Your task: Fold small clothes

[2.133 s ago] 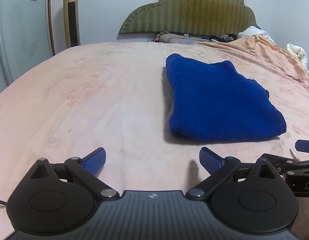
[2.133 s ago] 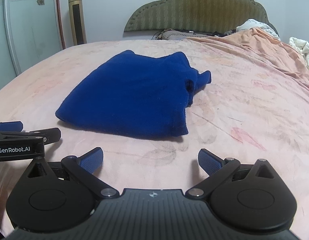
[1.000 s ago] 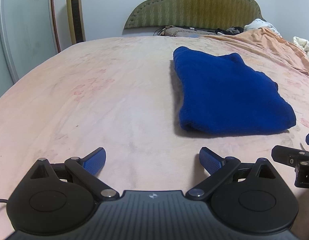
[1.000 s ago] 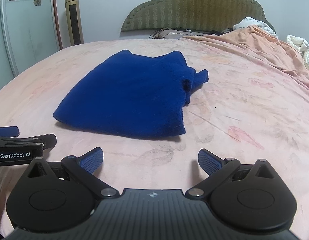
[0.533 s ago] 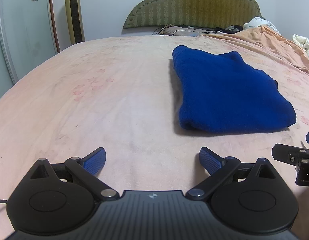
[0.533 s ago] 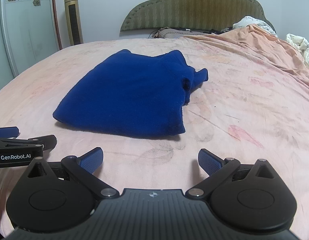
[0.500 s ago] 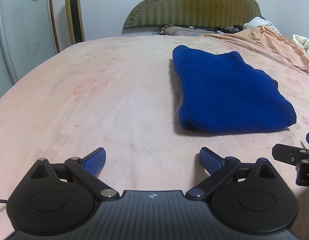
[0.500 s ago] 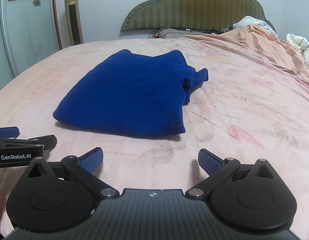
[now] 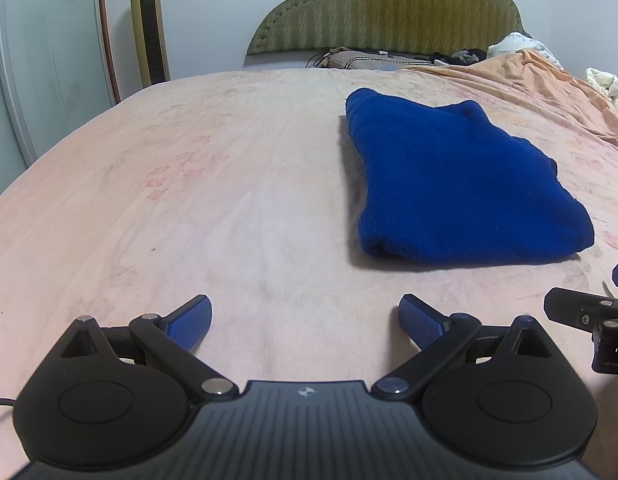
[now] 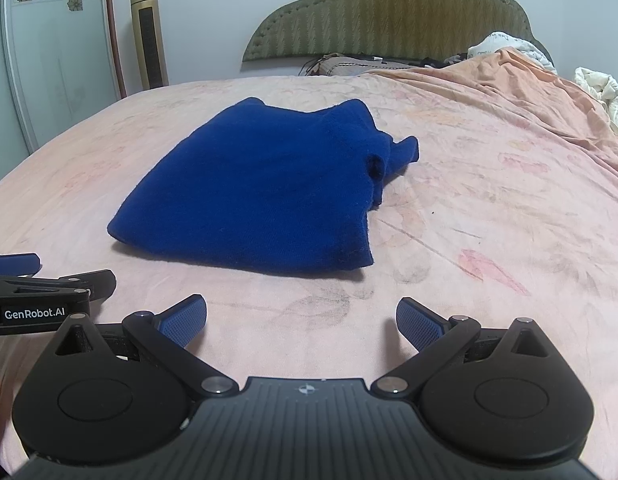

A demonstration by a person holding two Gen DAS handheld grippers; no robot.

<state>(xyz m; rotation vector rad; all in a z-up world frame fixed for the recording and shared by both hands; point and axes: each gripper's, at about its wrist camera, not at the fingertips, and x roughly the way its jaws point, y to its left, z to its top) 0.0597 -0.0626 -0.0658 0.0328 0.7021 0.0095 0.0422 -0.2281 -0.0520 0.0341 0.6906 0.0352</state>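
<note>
1. The bed (image 9: 237, 184) fills both views, covered with a pale pink sheet bearing faded flower prints; an orange blanket (image 10: 521, 80) is heaped along its far right side.
2. A padded olive headboard (image 9: 389, 8) stands against the wall at the far end, with a gold tower fan (image 9: 148, 24) near the left corner.
3. The blue garment (image 10: 265, 188) lies folded into a rough rectangle on the sheet, ahead of both tools and touching neither; a small flap sticks out at its right edge in the right wrist view.
4. The left tool (image 9: 305, 322) hovers low over bare sheet, its blue-padded fingers spread wide and empty, the garment ahead to its right.
5. The right tool (image 10: 301, 322) is likewise spread wide and empty, just short of the garment's near edge.
</note>
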